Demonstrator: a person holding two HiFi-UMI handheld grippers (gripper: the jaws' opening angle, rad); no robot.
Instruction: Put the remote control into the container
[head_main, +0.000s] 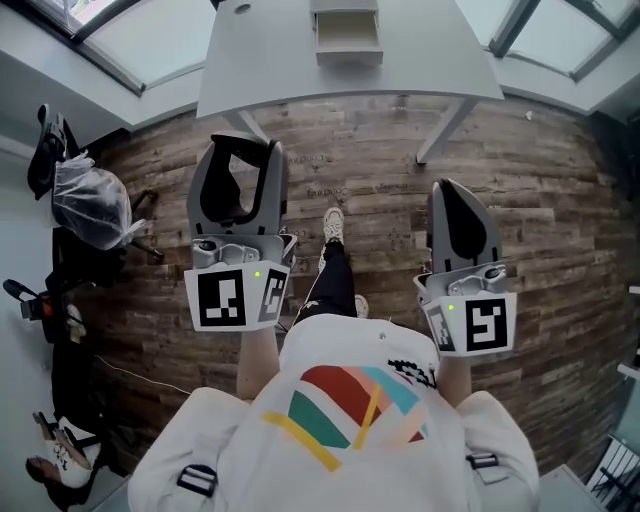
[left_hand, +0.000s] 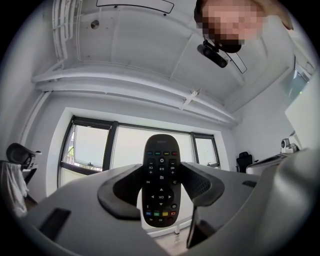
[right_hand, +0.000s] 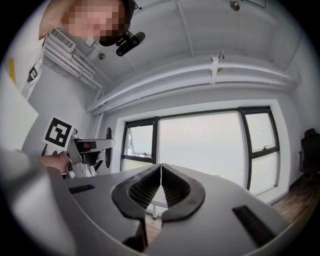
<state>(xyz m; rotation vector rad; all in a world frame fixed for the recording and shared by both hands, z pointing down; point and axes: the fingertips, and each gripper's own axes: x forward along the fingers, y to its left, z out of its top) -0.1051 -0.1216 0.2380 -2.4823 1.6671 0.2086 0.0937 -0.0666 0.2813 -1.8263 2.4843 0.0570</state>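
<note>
Slim black button-covered remote control (left_hand: 161, 150) stood gripped in the left gripper (left_hand: 161, 172); right gripper (right_hand: 161, 182) clenched, empty.
Best to carry it level to the white open-topped container (head_main: 348, 52) at the frame's top centre, lowering before letting go; its inside was barely readable, the white table (head_main: 270, 60) cropped.

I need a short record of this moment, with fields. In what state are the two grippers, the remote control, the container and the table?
left gripper: shut on the remote control, pointing up toward the ceiling
remote control: upright between the jaws, buttons facing the left gripper view
right gripper: shut, jaws together, nothing between them
container: white, open on top, standing on the table, nothing visible inside
table: white, ahead of the person
task state: remote control not yet in the container
</note>
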